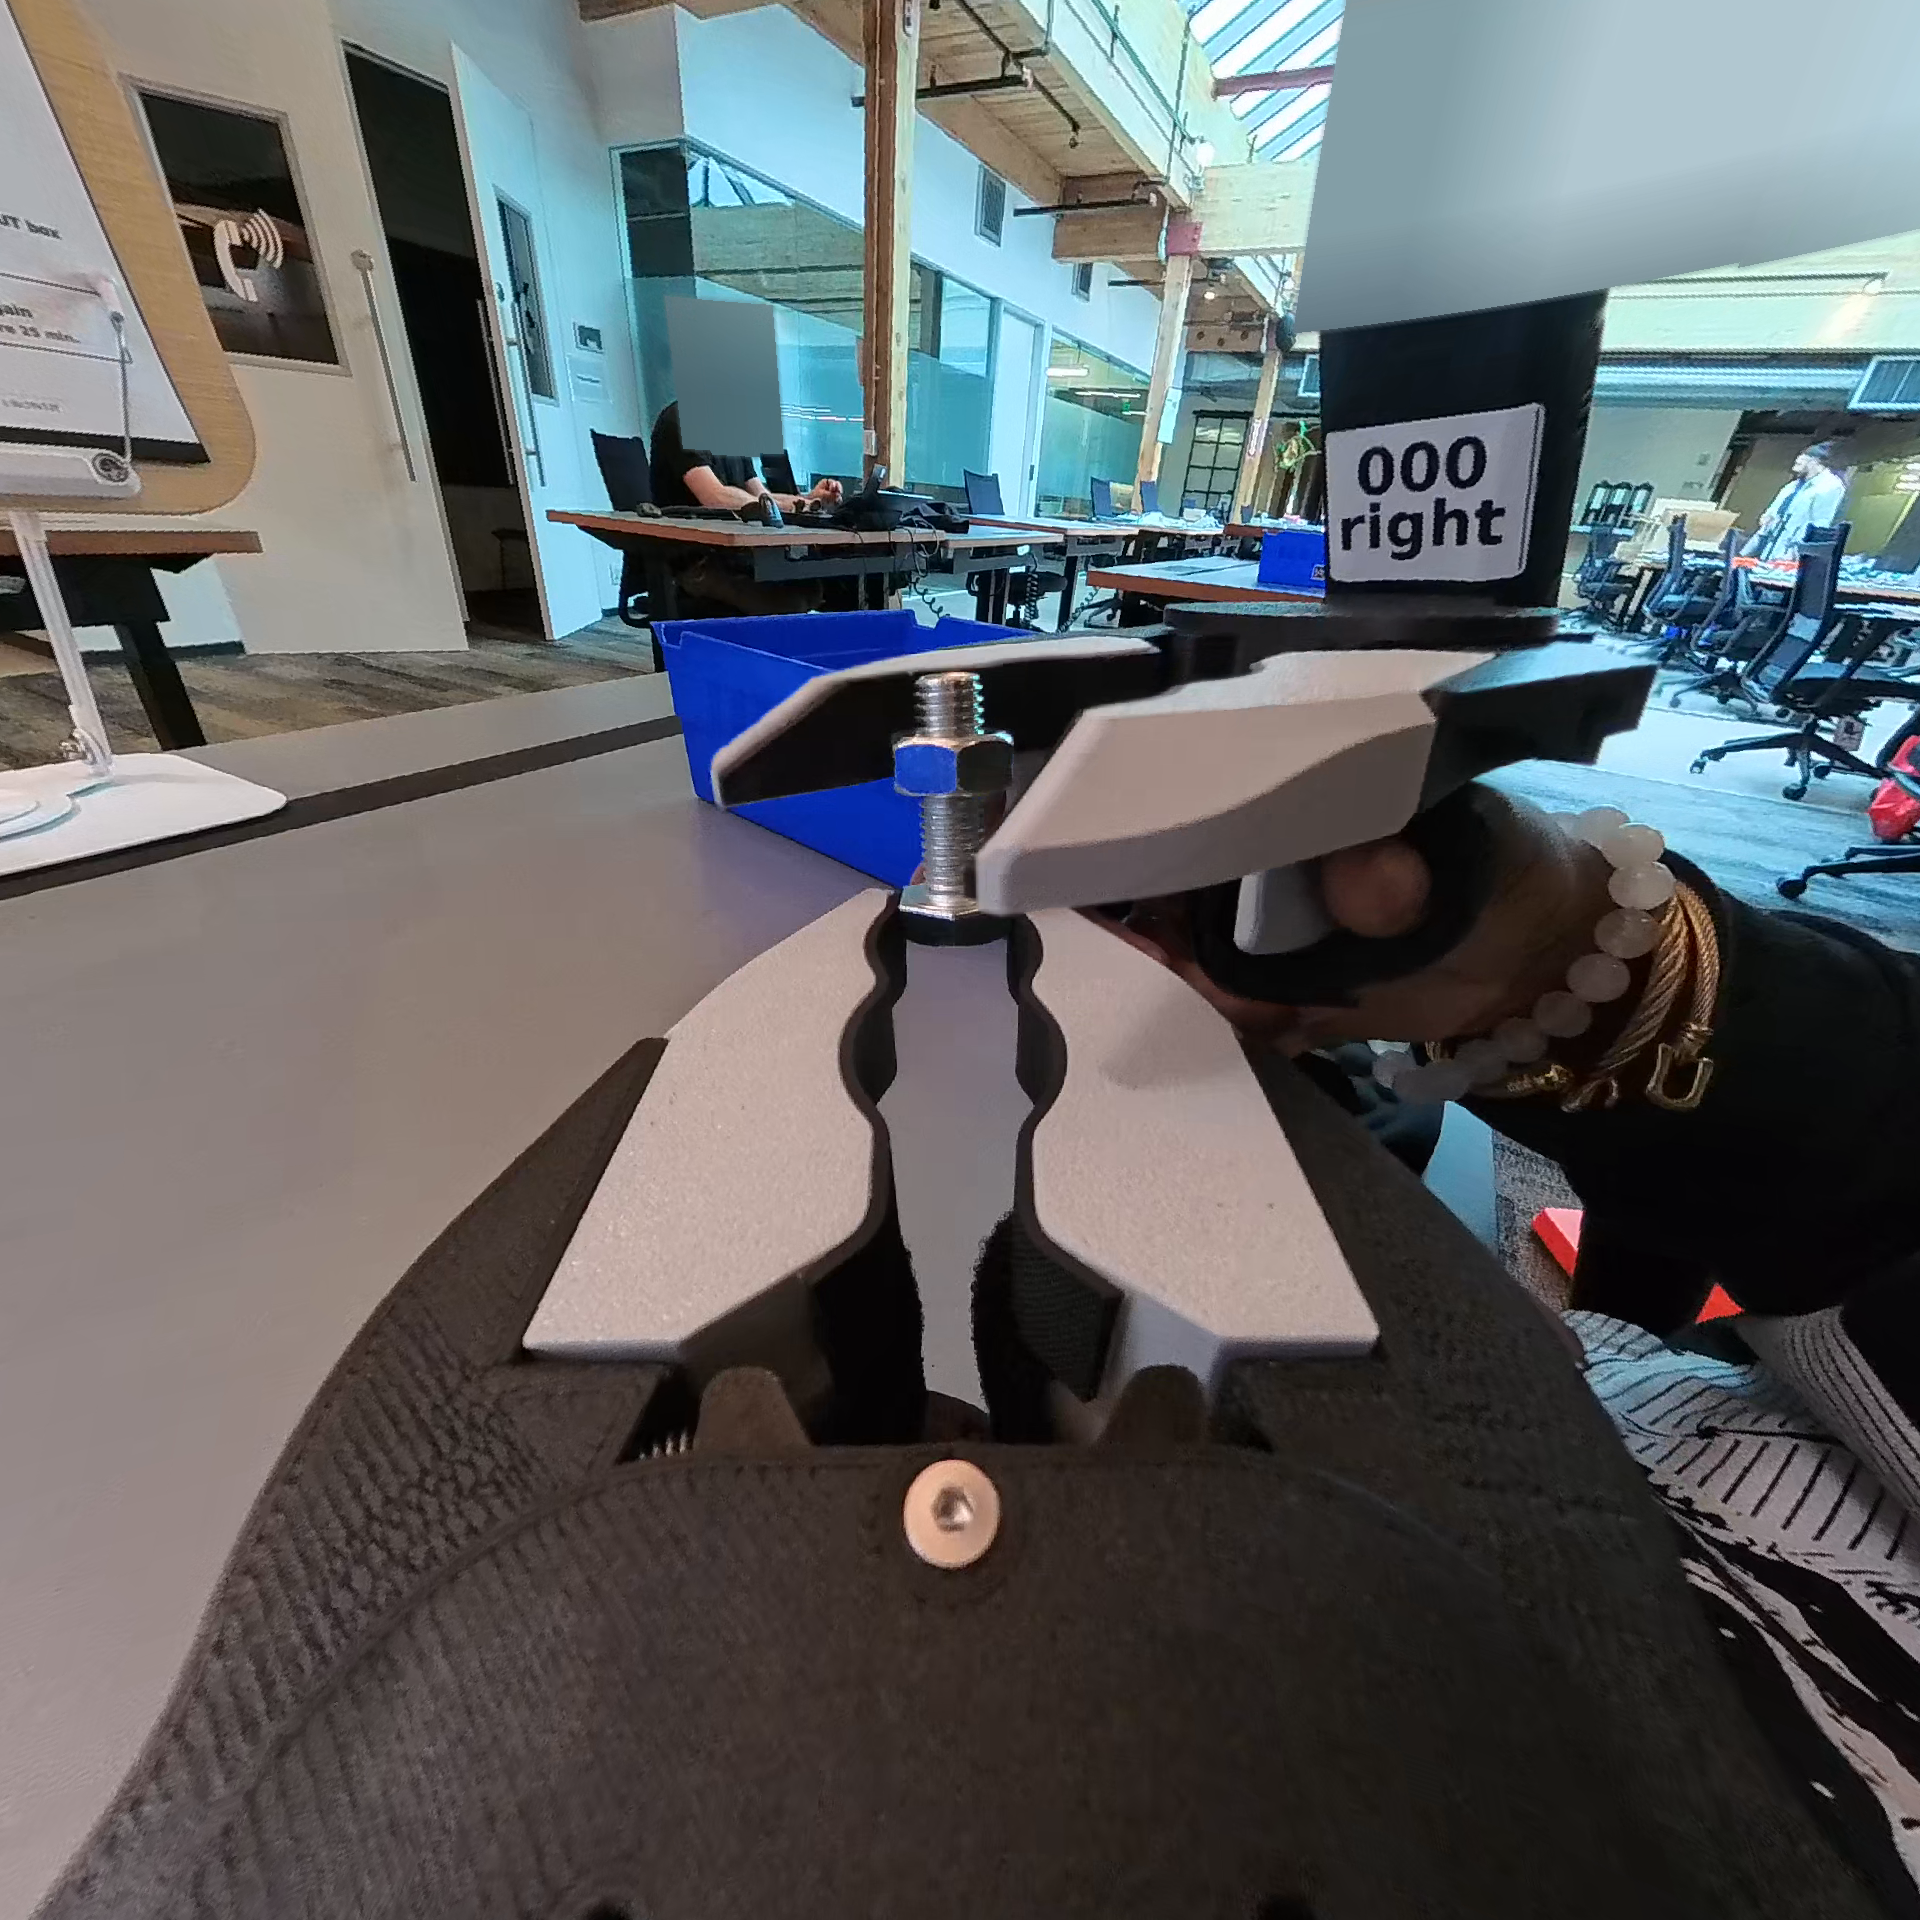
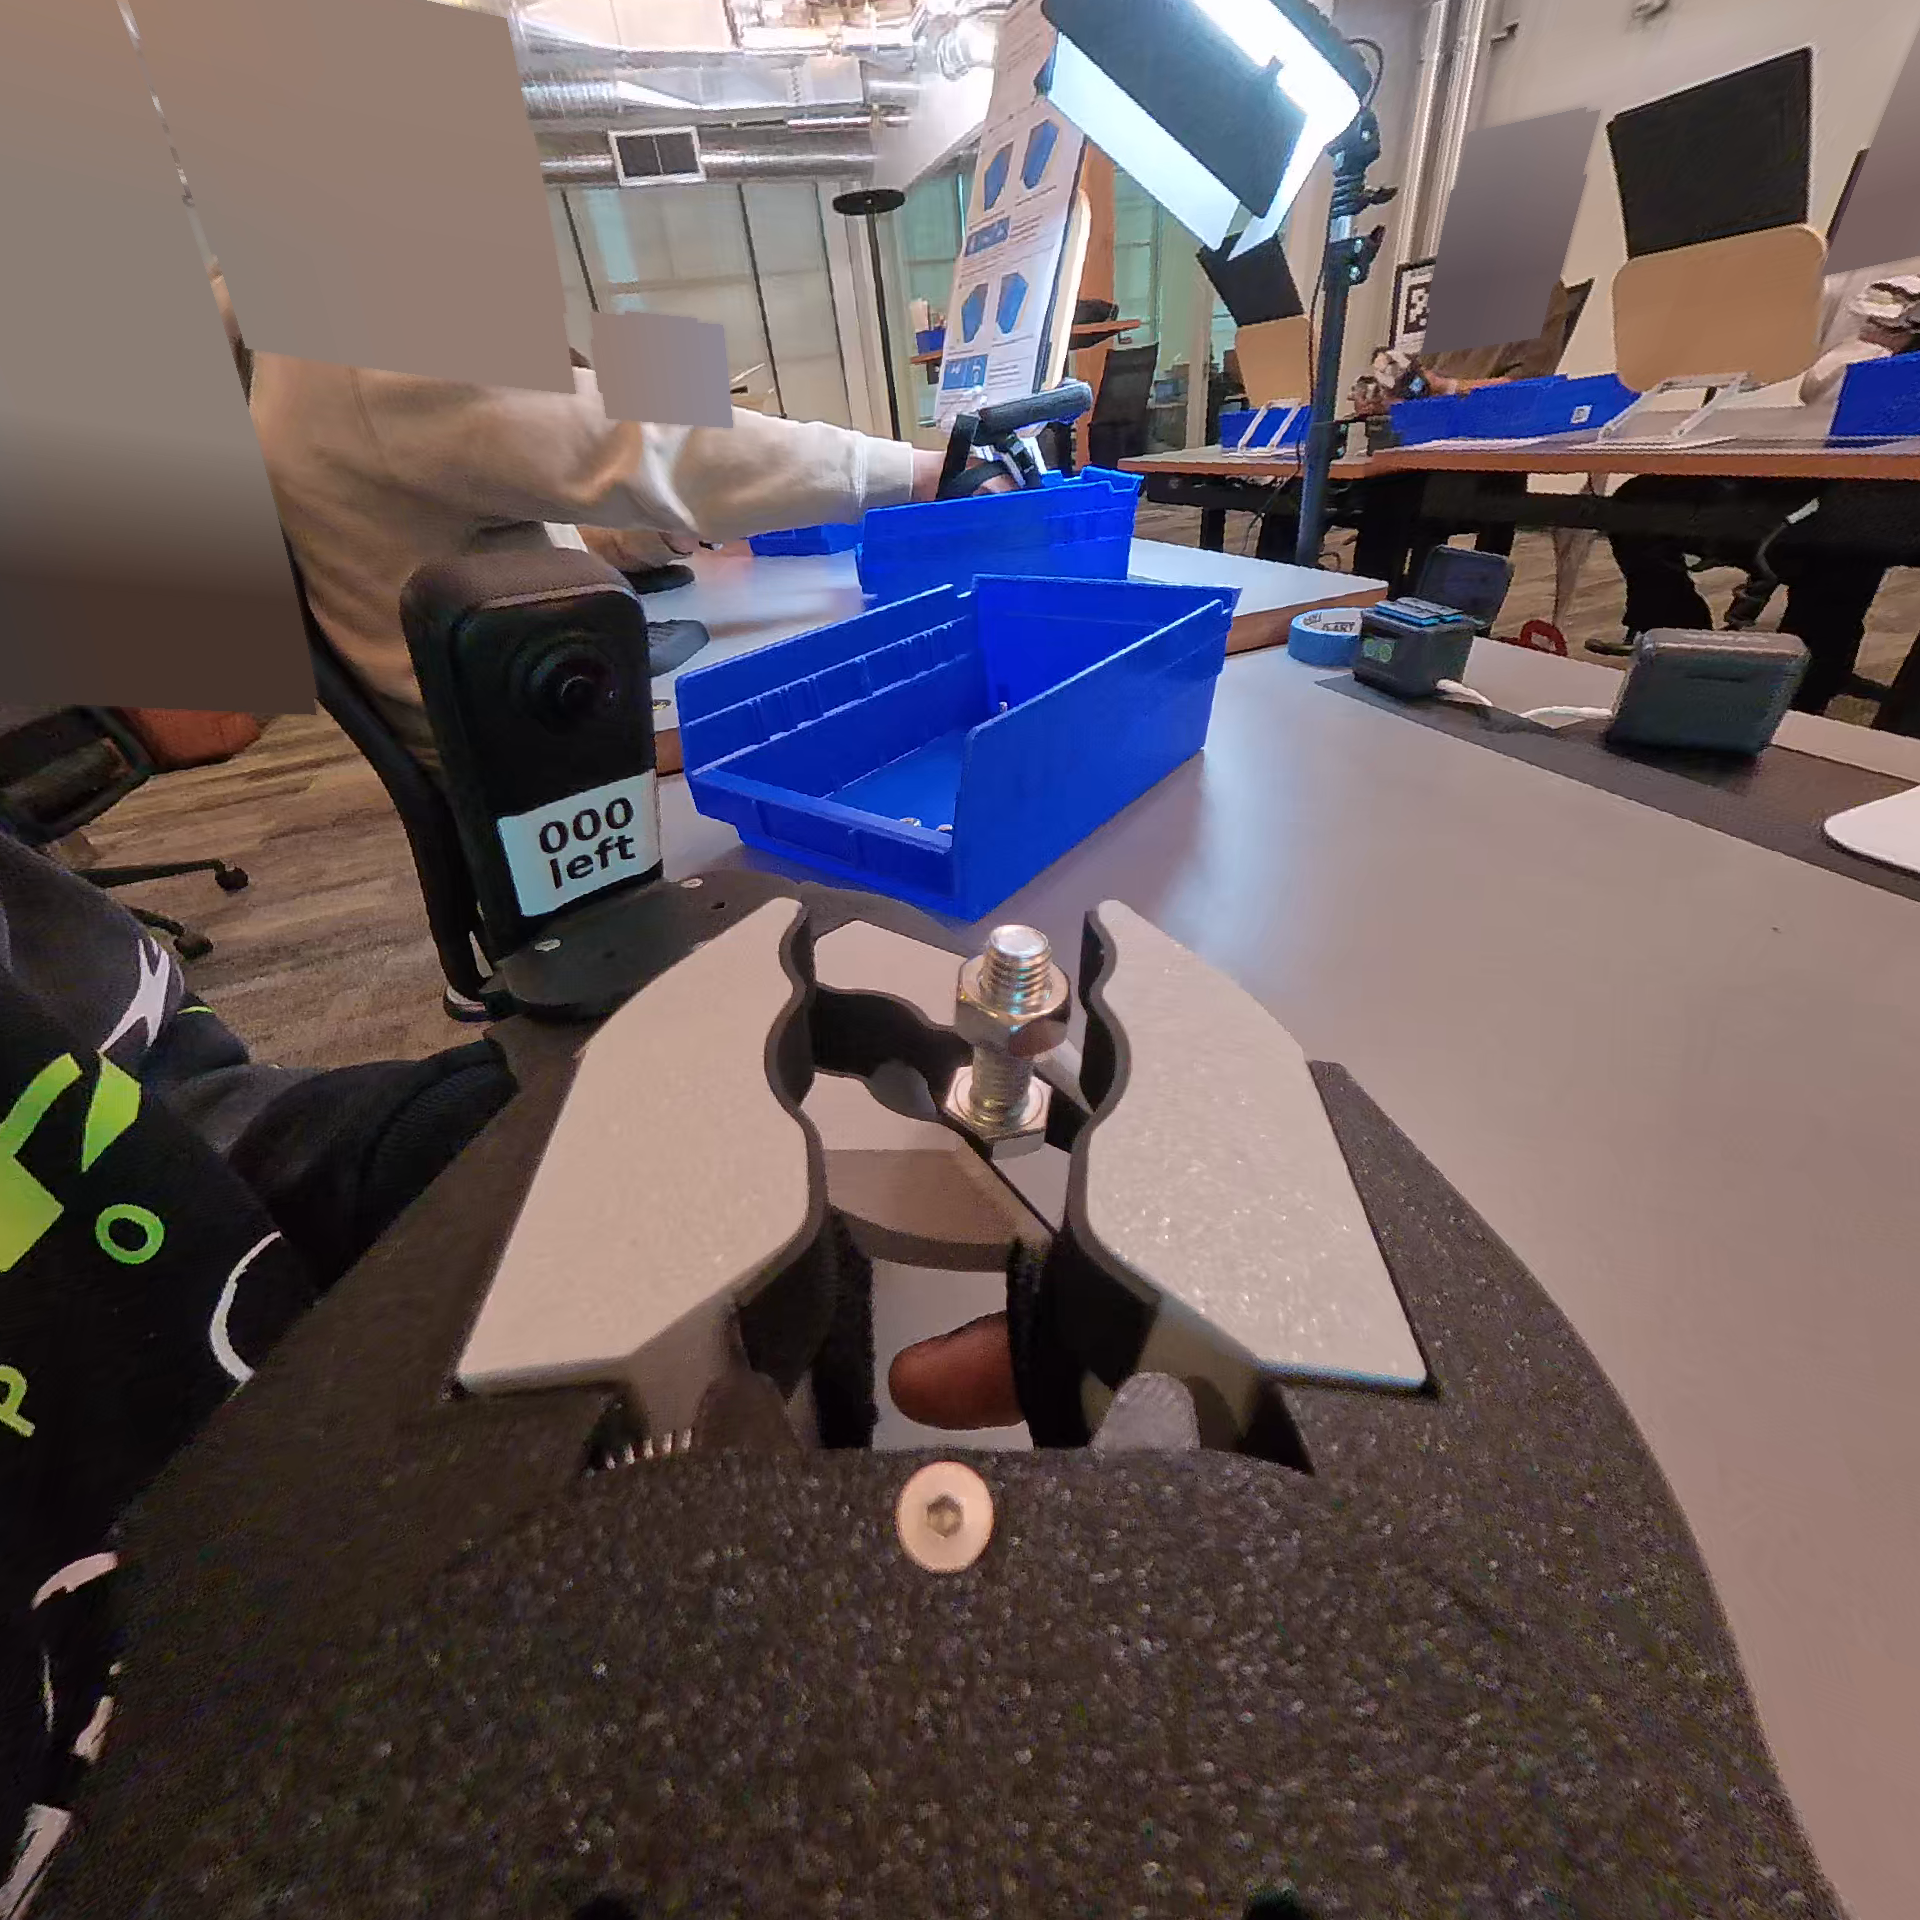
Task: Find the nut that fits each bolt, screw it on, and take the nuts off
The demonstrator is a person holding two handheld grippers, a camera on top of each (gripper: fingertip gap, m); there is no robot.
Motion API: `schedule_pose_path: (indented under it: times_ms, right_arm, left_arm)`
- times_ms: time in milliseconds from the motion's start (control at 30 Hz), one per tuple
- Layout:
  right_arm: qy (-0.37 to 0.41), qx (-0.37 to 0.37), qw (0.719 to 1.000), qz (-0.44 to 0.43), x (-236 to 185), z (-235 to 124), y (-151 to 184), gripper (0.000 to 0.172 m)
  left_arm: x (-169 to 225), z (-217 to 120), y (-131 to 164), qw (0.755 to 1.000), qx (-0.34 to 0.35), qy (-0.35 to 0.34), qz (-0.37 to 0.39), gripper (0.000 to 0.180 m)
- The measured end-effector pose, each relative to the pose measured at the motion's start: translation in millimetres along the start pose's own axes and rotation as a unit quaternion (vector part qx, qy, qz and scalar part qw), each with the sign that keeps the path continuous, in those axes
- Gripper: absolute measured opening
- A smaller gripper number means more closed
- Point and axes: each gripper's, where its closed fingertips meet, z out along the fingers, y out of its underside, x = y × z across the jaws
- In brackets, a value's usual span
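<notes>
Bolt (image 1: 951, 821) upright on the grey counter (image 1: 416, 935), hex head clamped at the tips of the left claw (image 1: 951, 920). Hex nut (image 1: 953, 764) partway down the thread. Right claw (image 2: 945, 997) spread wide around the nut, pads clear of it. Risks: closing off-centre and catching only a nut corner, slipping; or a sideways push tipping the bolt in the low grip near the blue bin (image 2: 1091, 727).

Both views are bright and evenly lit; a studio light panel (image 2: 1195, 114) glares at the top of the right wrist view. Wide-angle distortion bends the edges. The desk (image 2: 1507, 987) shows soft sheen, and the right gripper (image 1: 935, 821) appears slightly motion-blurred.
</notes>
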Motion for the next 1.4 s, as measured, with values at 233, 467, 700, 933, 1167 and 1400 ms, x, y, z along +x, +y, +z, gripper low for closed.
schedule_pose_path:
  times_ms: [233, 467, 700, 933, 1167, 1400]
  right_arm:
    - [0.013, -0.003, 1.0, -0.008, -0.4, -12.3, -0.1, 0.046]
    - [-0.028, -0.02, 0.999, -0.003, -19.5, -46.9, 1.3, 0.018]
    - [0.034, -0.052, 0.997, -0.036, 2.2, -45.6, -5.7, 0.022]
    - [0.037, -0.063, 0.997, -0.036, 11.7, -33.1, -13.2, 0.016]
    - [0.031, -0.069, 0.997, -0.035, 12.2, -27.3, -8.6, 0.013]
    - [0.045, -0.057, 0.996, -0.045, 14.3, -36.7, -12.7, 0.01]
  left_arm:
    - [-1.9, -0.5, -0.6, 1.0, 0.003, -0.004, -0.004, 0.018]
    - [-3.1, 0.2, 0.4, 1.0, -0.001, -0.007, -0.007, 0.018]
    - [-2.0, 0.5, 0.9, 1.0, -0.002, -0.005, -0.003, 0.018]
    - [-0.5, 1.0, 1.6, 1.0, -0.005, -0.003, 0.002, 0.018]
    - [0.9, 1.1, 1.8, 1.0, -0.006, 0.001, 0.005, 0.018]
    - [5.5, 1.5, -0.8, 1.0, 0.009, 0.02, -0.005, 0.031]
